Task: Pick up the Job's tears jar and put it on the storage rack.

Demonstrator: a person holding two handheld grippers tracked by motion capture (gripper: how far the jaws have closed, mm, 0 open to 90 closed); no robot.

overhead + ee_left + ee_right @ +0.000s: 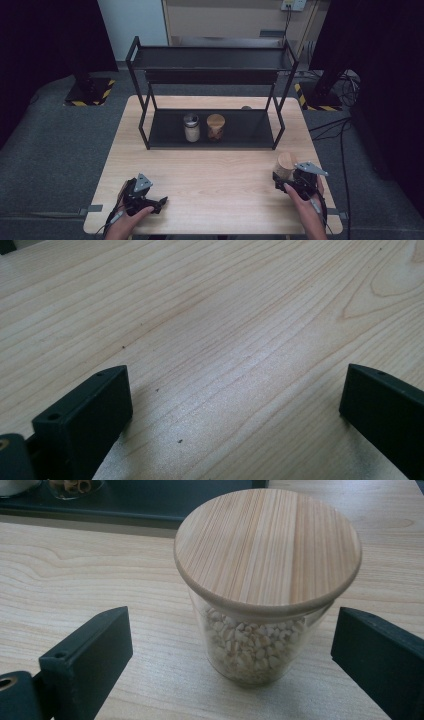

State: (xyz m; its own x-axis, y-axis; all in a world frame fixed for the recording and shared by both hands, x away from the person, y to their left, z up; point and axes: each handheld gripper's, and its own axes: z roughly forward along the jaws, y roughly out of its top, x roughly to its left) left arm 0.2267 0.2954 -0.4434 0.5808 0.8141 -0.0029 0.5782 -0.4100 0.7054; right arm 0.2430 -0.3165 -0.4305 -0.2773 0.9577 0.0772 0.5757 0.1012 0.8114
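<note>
A: From the high view, we have the left hand-held gripper [159,203] lying near the front left corner of the pale wooden tabletop [215,170], and the right hand-held gripper [280,181] near the front right corner, right at the glass jar with the round wooden lid [286,163]. On the bottom level of the black metal two-level rack [212,129] at the back edge stand a white-filled jar [191,128] and a brown-filled jar [215,127], just beside each other.

B: In the left gripper view, our jaws stand wide over bare wood, holding nothing.

A: And the right gripper view shows our jaws wide on either side of the jar [260,595], which holds pale grains; the pads look clear of the glass.

B: So we judge we're at the grasp step. Next we should close evenly below the lid, then lift straight so it can't tip.
</note>
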